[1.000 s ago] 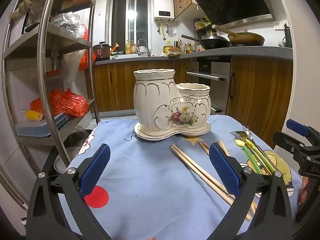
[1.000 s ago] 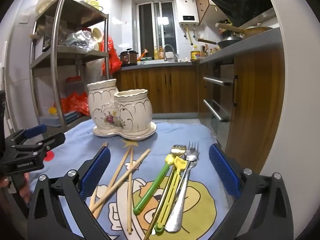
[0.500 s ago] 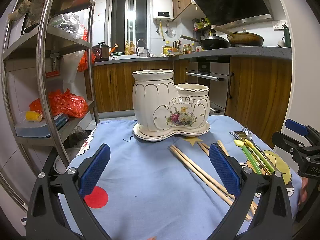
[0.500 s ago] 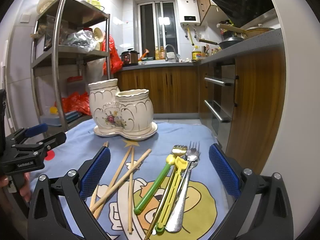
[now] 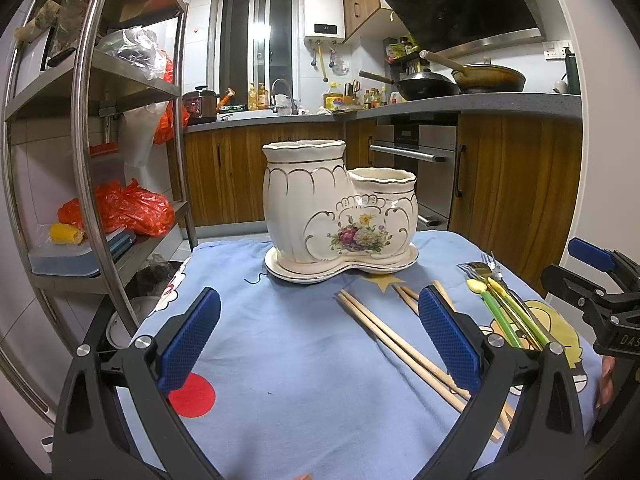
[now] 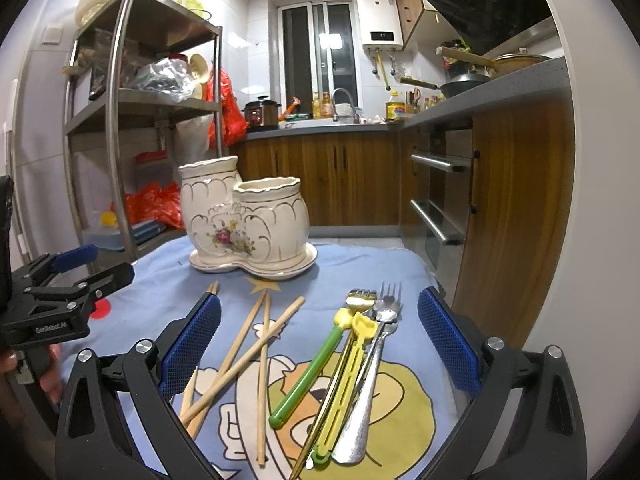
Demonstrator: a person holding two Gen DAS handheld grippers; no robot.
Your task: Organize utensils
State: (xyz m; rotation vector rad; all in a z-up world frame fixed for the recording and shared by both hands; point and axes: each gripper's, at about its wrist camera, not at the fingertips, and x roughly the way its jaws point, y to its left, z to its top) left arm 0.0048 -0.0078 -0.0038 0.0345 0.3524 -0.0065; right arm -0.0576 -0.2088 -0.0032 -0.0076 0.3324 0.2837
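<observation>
left gripper [image 5: 318, 338] and right gripper [image 6: 318, 340], both spread wide and empty, near the holder [image 6: 244, 224]; chopsticks [image 6: 244, 348] and cutlery [image 6: 360, 368] lie on the cloth [image 5: 280, 360] before the holder.

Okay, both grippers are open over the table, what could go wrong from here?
The wooden chopsticks lie crossed, so gripping one may drag or flick the others. The forks and plastic utensils overlap in a tight bundle; the right gripper may lift several together. The ceramic holder sits on a loose cloth and might shift if bumped.
</observation>
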